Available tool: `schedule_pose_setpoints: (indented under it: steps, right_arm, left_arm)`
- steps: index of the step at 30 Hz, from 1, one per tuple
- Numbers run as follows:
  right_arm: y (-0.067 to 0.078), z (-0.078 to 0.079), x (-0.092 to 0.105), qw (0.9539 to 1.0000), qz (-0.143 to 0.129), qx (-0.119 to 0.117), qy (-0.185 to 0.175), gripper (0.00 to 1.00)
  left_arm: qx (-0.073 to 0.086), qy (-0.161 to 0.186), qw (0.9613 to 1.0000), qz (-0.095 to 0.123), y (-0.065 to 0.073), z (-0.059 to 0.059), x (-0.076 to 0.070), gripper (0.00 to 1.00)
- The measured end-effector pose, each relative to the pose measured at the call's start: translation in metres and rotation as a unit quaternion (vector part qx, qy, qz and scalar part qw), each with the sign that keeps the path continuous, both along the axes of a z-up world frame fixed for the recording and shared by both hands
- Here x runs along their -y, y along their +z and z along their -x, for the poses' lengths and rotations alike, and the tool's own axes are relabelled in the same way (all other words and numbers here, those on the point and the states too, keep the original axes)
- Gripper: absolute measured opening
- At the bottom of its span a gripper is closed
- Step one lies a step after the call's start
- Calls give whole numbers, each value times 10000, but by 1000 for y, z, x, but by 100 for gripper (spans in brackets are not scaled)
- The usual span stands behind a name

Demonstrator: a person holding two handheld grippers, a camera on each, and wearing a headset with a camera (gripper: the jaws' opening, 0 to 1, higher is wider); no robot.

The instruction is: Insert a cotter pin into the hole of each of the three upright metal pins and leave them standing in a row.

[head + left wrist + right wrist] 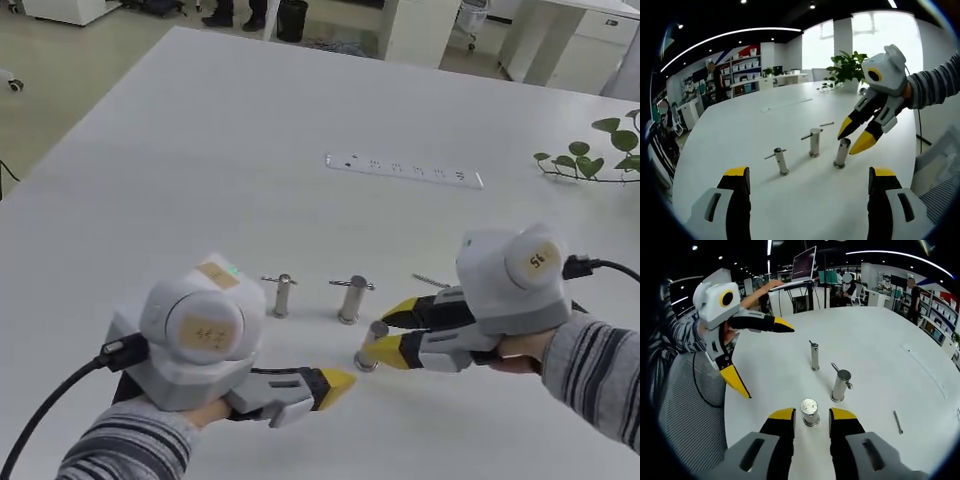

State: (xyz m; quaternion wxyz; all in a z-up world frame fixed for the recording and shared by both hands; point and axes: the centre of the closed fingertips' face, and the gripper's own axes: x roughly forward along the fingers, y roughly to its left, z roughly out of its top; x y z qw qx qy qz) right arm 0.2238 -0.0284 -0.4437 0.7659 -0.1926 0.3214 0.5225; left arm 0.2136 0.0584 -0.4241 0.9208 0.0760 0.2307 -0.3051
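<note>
The bare third metal pin point(842, 152) stands upright at the right end of the row, between the fingers of the right gripper point(811, 413), which are slightly apart and, I think, not touching it. The left gripper point(809, 175) is wide open and empty. The loose cotter pin point(432, 281) lies flat just beyond, toward the far edge of the bench point(200, 150), nearer the right gripper.

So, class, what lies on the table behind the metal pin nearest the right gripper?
A loose cotter pin lies flat on the table behind that metal pin, with a white power strip farther back. In the head view the right gripper hides one end of the cotter pin.
</note>
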Motion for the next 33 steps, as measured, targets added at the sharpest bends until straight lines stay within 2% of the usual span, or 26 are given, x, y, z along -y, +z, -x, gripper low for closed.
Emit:
schedule_pose_setpoints:
  steps: [5, 9, 15, 23, 27, 33]
  right_arm:
    - [7, -3, 16, 10000, 30, -50, -32, 26]
    - [9, -8, 32, 9999, 132, -40, -48, 26]
    - [12, -26, 50, 9993, 337, -21, -149, 26]
    - [1, -63, 72, 9967, 717, -2, -382, 24]
    - [-13, -79, 83, 9940, 1002, -42, -425, 23]
    - [-27, -98, 89, 9918, 1086, -139, -657, 22]
  left_arm:
    - [9, -3, 10000, 22, 1, -1, 0, 98]
    - [76, 36, 9998, 176, 6, -3, 1, 98]
    - [-18, 42, 9998, 201, 3, -2, 2, 98]
    - [-18, 40, 9997, 243, 4, -2, 3, 98]
    - [-24, 21, 9996, 268, 4, -2, 4, 98]
    - [-50, 7, 9996, 287, 3, -1, 5, 98]
